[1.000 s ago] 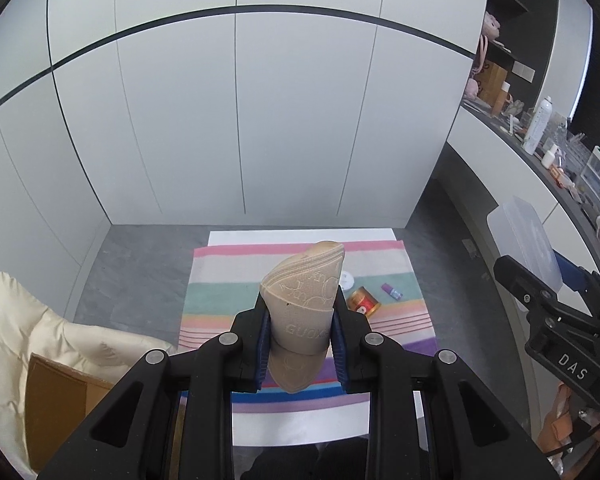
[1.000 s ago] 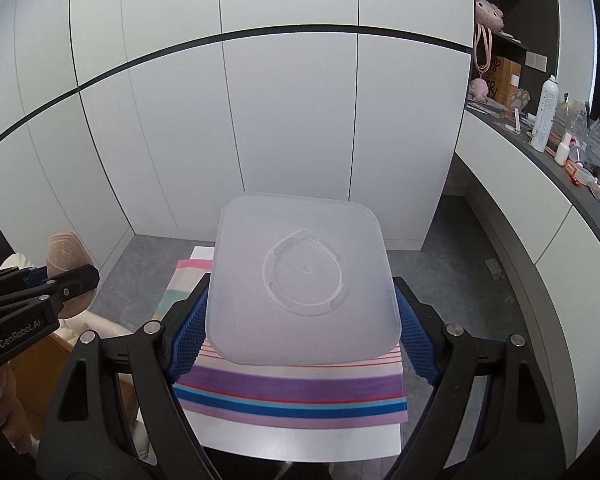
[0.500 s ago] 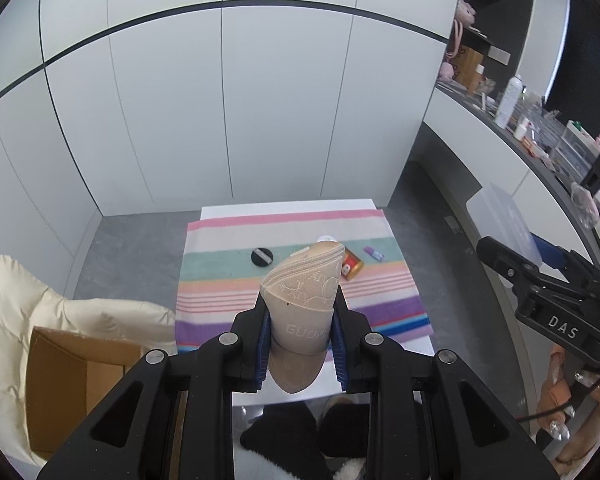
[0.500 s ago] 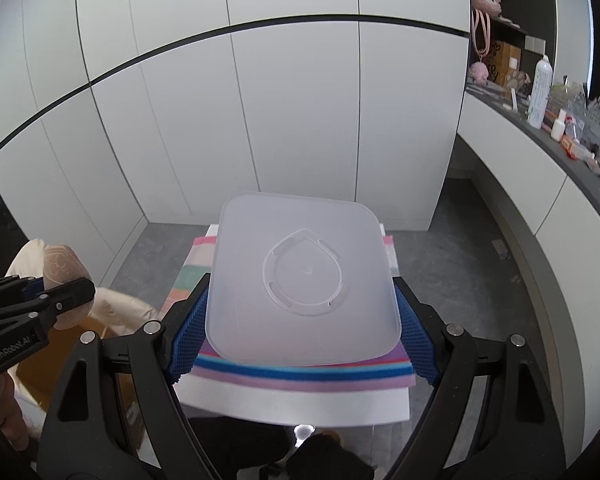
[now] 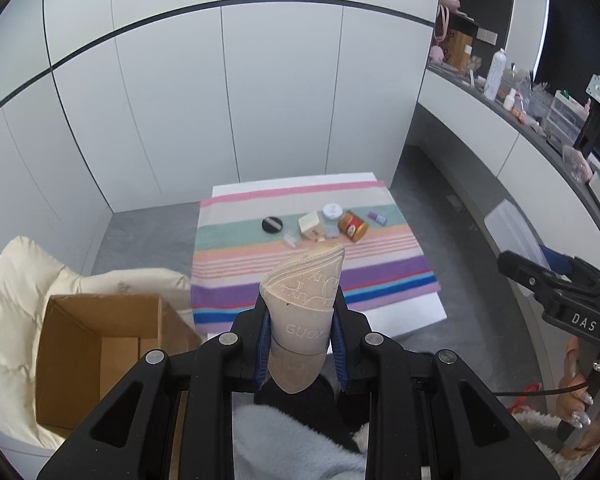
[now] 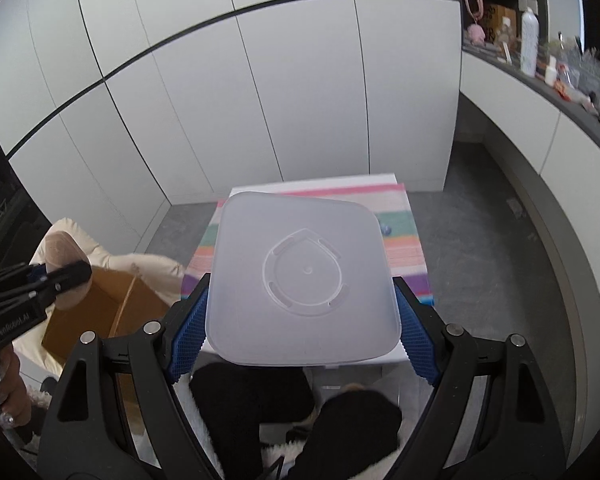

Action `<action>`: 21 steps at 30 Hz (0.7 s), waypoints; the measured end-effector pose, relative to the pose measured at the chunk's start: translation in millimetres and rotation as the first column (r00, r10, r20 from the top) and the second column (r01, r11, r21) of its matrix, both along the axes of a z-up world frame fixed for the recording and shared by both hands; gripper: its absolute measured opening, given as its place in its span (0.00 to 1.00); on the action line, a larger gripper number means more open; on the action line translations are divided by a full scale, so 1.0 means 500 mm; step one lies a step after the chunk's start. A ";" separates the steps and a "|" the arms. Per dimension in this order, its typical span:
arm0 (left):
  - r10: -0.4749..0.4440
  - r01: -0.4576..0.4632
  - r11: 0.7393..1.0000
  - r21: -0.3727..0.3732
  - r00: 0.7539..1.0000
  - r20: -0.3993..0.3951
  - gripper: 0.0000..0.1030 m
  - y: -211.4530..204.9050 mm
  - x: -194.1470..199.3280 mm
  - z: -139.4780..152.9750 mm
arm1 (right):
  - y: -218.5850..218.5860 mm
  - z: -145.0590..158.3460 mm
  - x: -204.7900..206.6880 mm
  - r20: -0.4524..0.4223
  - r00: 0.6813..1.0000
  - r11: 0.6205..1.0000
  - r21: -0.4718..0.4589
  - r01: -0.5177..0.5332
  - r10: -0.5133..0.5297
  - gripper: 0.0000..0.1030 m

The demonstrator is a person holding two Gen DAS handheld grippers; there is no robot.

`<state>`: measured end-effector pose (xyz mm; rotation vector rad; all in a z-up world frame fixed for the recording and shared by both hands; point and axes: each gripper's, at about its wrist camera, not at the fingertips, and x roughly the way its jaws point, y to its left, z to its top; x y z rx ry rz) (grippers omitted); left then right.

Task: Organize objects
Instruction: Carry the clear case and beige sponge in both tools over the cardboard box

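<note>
Insoles pinched between left gripper jaws, translucent lid clamped flat between right gripper jaws

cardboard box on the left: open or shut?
Open. The cardboard box has no flaps across its top, and its bare brown inner walls and floor show.

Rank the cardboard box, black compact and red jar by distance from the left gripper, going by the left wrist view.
From the left gripper:
1. Cardboard box, beside it to the left.
2. Black compact, ahead on the striped cloth.
3. Red jar, ahead and to the right; close to the compact's range, hardly farther.
</note>
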<state>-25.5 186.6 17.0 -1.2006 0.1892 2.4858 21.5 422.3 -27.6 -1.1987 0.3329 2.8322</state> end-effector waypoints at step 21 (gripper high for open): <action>-0.025 0.023 0.999 0.025 0.998 0.065 0.26 -0.049 0.027 -0.046 | -0.001 -0.057 0.088 0.068 0.997 0.999 -0.025 0.026 -0.025 0.83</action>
